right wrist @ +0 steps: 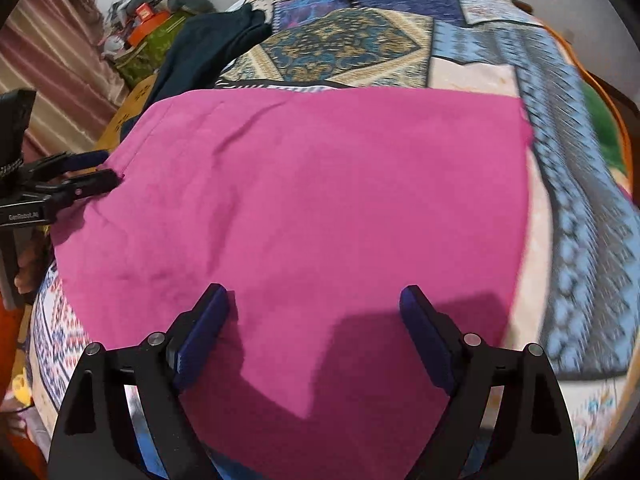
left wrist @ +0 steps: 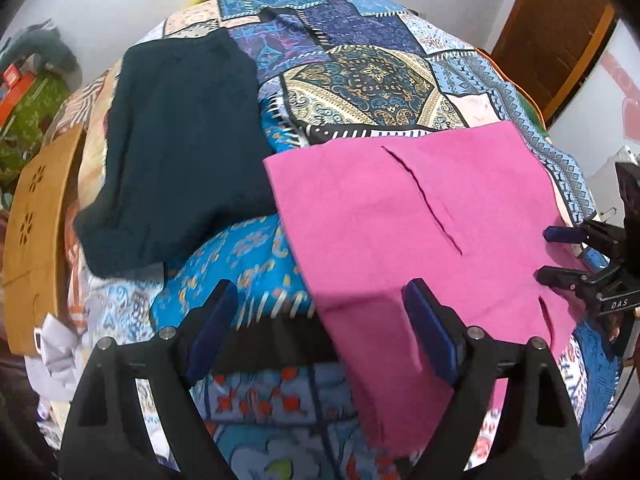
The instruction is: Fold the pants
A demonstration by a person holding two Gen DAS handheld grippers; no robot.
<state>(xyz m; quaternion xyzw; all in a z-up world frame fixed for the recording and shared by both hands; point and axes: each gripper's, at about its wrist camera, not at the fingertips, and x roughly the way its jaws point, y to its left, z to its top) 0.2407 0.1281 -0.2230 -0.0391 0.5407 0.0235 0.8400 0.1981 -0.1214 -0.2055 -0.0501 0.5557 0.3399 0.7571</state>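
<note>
The pink pants [right wrist: 312, 216] lie spread flat on a patchwork bedspread [right wrist: 480, 40], covering the near right part of the bed. A crease or slit line runs diagonally across the cloth in the left wrist view.

The left gripper [left wrist: 320, 320] has its jaws wide apart and nothing between them. Its right finger [left wrist: 428, 328] sits over the near left edge of the pants; its left finger is over the blue patterned bedspread, clear of the cloth.

The right gripper [right wrist: 314, 320] also has its jaws wide apart and grips nothing. Both of its fingers hang over the near part of the pants, and their shadow falls on the cloth below.

A dark teal garment [left wrist: 176, 152] lies on the bedspread to the left of the pants, its lower right corner just beside their far left corner. A wooden board [left wrist: 36, 232] stands at the left side of the bed.
</note>
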